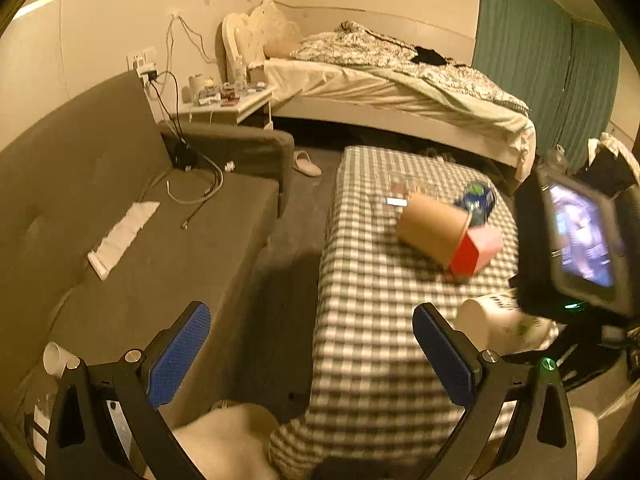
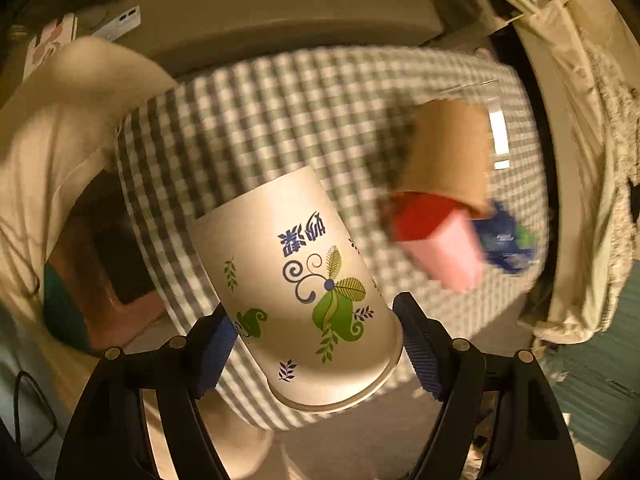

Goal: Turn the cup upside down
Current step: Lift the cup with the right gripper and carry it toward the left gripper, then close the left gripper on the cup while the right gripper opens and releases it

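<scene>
We've got the white paper cup [image 2: 304, 292] clamped between the blue pads of our right tongs [image 2: 316, 344], tipped so its rim sits nearest the tongs and its base points away over the checkered table [image 2: 280, 112]. Past it, off to the right, there's a brown cup [image 2: 448, 156] lying against a red and pink box [image 2: 436, 236], all blurry. Our left tongs [image 1: 312, 356] are spread wide with nothing in them, hanging over the table edge with the grey sofa [image 1: 120, 200] on their left.
</scene>
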{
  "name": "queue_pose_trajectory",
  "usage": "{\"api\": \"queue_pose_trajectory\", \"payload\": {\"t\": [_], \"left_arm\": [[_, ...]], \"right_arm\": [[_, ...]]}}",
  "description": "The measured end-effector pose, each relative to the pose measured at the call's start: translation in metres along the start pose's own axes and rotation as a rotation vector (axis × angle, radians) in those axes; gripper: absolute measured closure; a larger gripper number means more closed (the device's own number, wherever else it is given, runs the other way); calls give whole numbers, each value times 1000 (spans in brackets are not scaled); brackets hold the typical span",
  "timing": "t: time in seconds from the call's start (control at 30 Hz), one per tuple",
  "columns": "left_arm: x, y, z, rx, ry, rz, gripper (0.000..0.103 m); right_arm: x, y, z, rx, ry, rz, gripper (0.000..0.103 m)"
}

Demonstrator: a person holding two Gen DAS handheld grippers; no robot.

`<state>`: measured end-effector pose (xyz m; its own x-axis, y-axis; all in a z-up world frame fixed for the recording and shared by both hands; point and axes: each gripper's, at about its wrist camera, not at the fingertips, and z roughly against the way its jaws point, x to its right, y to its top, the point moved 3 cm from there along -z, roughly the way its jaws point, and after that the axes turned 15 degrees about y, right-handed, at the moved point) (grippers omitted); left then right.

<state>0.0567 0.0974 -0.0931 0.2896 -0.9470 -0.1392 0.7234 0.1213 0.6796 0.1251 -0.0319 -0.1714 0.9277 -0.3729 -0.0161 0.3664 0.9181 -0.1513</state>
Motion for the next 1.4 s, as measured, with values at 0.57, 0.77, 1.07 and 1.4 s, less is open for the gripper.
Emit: {"api": "queue_pose_trajectory", "payload": {"t": [0.57, 0.77, 1.07, 1.4], "left_arm": [[12, -28, -44, -98, -35, -29, 0], [22, -21, -33, -88, -29, -63, 0], [79, -4, -10, -128, -25, -90, 0], [162, 14, -56, -387, -36, -49, 0]], "right_arm": [[89, -39, -72, 121, 311, -799, 26], [58, -57, 1, 268, 260, -792, 9], [32, -140, 86, 514, -35, -810, 8], [38, -225, 59, 699, -72, -975, 8]]}}
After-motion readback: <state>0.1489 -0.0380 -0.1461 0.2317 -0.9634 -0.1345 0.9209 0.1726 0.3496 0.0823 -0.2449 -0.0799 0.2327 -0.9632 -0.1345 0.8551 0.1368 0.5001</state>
